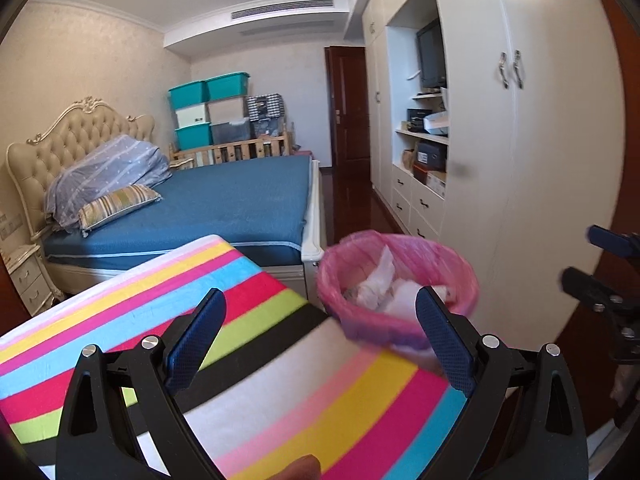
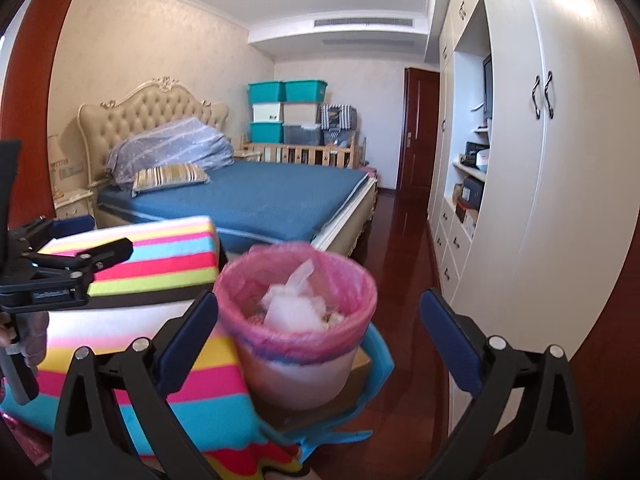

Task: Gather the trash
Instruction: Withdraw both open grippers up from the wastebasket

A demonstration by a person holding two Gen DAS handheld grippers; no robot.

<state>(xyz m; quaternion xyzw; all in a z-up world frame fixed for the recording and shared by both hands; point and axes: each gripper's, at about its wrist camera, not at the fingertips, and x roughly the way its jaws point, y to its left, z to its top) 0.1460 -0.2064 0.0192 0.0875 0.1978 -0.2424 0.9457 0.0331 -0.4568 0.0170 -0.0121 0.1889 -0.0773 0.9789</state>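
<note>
One bin (image 2: pixel 298 320) with a pink liner (image 1: pixel 400 280) holds white crumpled trash (image 2: pixel 296 304), standing beside a striped cloth (image 1: pixel 280 360). Both grippers, left (image 1: pixel 320 344) and right (image 2: pixel 320 344), gape empty near it; a blue bed (image 1: pixel 240 200) lies behind.

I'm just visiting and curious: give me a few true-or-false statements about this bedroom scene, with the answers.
1. The trash bin has a pink bag liner. True.
2. The bin is empty. False: crumpled white paper lies inside it.
3. The right gripper is clamped on the bin. False: its jaws stand wide open and hold nothing.
4. The left gripper is open and empty. True.
5. The bed has a red sheet. False: the sheet is blue.
6. A striped cloth in many colours lies beside the bin. True.
</note>
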